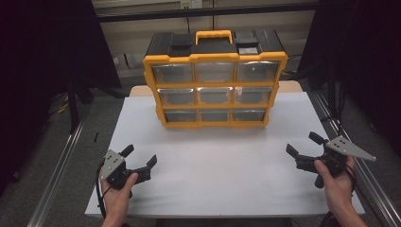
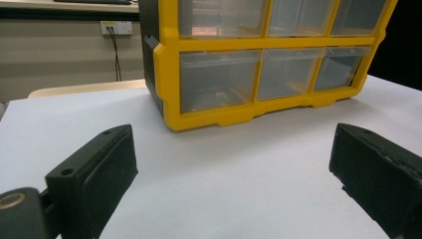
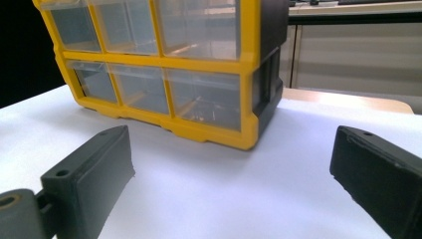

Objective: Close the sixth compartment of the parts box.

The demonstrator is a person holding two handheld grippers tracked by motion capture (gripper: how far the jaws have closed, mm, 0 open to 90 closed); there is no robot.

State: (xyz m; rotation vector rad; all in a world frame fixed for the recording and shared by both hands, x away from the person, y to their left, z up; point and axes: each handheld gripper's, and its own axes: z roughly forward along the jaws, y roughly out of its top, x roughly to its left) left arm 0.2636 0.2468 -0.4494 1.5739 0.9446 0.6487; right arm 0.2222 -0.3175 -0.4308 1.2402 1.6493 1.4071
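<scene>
drawer cabinet (image 1: 215,80): upright at counter (image 1: 213,161) far edge, facing the person | left hand-held gripper (image 1: 140,157), right hand-held gripper (image 1: 303,144): both released, near-edge corners, likely staged to reach drawers

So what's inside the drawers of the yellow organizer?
The drawer organizer has nine clear drawers, all shut. Through the fronts most look empty; the bottom right drawer may hold small metal bits, too blurred to name. Drawer backs are hidden.

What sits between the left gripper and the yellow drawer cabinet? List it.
Nothing: between the left gripper and the drawer cabinet there is bare white table. Both the high view and the left gripper view show this, with the jaws spread wide.
</scene>
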